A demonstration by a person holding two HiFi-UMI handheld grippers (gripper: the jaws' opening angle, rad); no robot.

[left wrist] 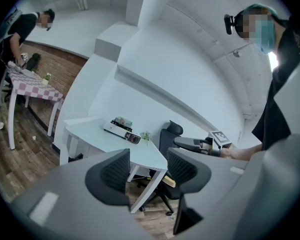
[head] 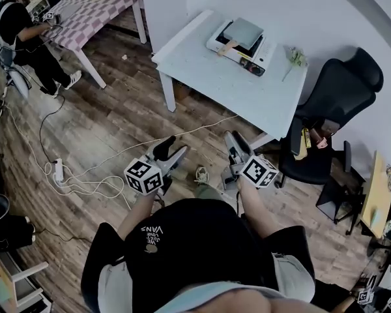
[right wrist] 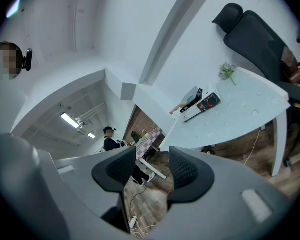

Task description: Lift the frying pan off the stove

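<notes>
We hold the left hand-held gripper and the right hand-held gripper low at the centre of the head view, well apart from the bench. Both have their jaws spread with nothing between them, ready, we judge, for an approach not yet begun. The frying pan sits on the stove at upper centre-right. Its handle points down-left, probably the easiest place to grasp.

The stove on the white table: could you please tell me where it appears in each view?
Head view: stove, upper right of centre.
Left gripper view: stove, left of centre.
Right gripper view: stove, right of centre.
Shared landmark: black office chair, to the stove's right.
</notes>
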